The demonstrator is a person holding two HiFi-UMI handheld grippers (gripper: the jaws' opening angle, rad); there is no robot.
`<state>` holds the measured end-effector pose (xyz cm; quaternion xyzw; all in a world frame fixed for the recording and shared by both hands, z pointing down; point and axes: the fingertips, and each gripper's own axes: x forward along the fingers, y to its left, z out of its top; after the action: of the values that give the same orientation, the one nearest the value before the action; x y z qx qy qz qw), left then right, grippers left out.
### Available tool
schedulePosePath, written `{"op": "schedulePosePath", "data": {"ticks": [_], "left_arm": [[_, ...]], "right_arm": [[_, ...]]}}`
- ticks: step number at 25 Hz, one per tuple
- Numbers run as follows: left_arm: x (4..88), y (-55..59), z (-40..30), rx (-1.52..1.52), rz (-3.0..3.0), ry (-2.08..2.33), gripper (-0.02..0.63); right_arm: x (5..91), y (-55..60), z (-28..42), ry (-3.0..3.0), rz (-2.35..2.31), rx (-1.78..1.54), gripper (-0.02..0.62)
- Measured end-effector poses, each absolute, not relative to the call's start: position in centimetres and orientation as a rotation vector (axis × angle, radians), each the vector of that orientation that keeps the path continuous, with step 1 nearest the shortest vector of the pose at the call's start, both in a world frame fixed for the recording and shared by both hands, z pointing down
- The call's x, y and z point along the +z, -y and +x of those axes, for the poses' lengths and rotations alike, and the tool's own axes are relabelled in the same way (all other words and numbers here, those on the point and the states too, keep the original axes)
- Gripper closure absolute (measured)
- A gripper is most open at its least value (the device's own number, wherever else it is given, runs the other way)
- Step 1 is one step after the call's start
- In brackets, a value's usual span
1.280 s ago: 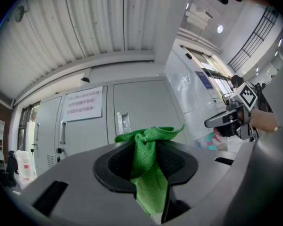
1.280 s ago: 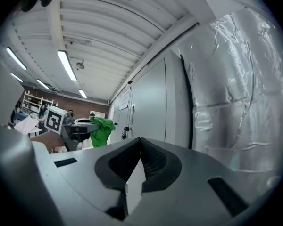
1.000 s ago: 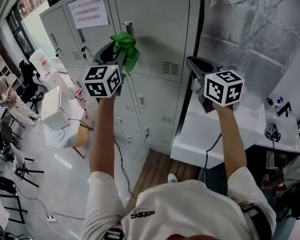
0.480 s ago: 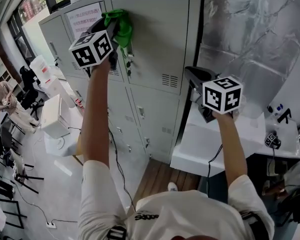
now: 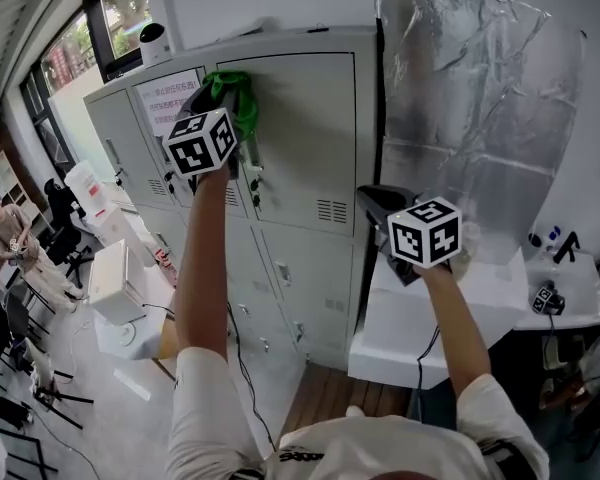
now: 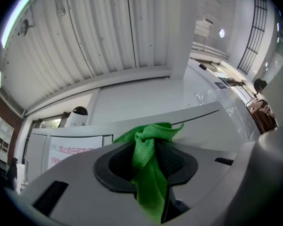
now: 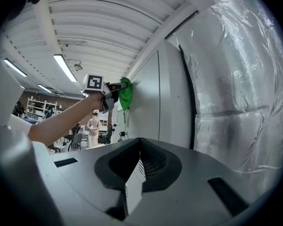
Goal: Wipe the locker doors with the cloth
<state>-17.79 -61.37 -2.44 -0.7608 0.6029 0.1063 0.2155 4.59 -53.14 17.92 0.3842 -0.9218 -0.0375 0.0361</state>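
A grey bank of lockers [image 5: 300, 138] stands in front of me. My left gripper [image 5: 223, 86] is raised to the top left corner of the upper right door and is shut on a green cloth [image 5: 238, 103], which is bunched against the door. In the left gripper view the green cloth [image 6: 148, 173] hangs pinched between the jaws of the left gripper [image 6: 148, 147], just below the locker's top edge [image 6: 193, 124]. My right gripper [image 5: 370, 196] hangs lower, off the lockers' right side, shut and holding nothing. The right gripper view shows the cloth [image 7: 125, 93] on the door [image 7: 148, 102].
A crinkled silver sheet [image 5: 470, 98] covers the wall right of the lockers, over a white table [image 5: 460, 318]. A paper notice [image 5: 170, 93] is on a left door, a white device [image 5: 153, 40] on top. A white box [image 5: 110, 278], chairs and a person [image 5: 10, 238] are at left.
My left gripper has carried the cloth up from the door's latch height to its top left corner. The right gripper has stayed low beside the lockers.
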Motion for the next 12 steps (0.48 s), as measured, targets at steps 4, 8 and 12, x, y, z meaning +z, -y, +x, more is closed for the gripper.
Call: {"op": "schedulePosePath", "data": {"ticks": [4,8,12], "left_arm": [[-3.6,61.3,-16.3,0.331,-2.099,-1.648,0.476],[-3.9,60.8,-14.4,0.385,-2.15,-1.627,0.482],[-3.9,59.8,-11.0,0.388,-2.136,-1.575,0.482]], "right_arm": [[18.2,52.9,5.4,2.834,1.207,-0.1,0.586],[18.7,52.7,6.1,2.819,1.221,-0.093,0.586],[18.8,52.1,6.5,2.821,1.233,-0.091,0.585]]}}
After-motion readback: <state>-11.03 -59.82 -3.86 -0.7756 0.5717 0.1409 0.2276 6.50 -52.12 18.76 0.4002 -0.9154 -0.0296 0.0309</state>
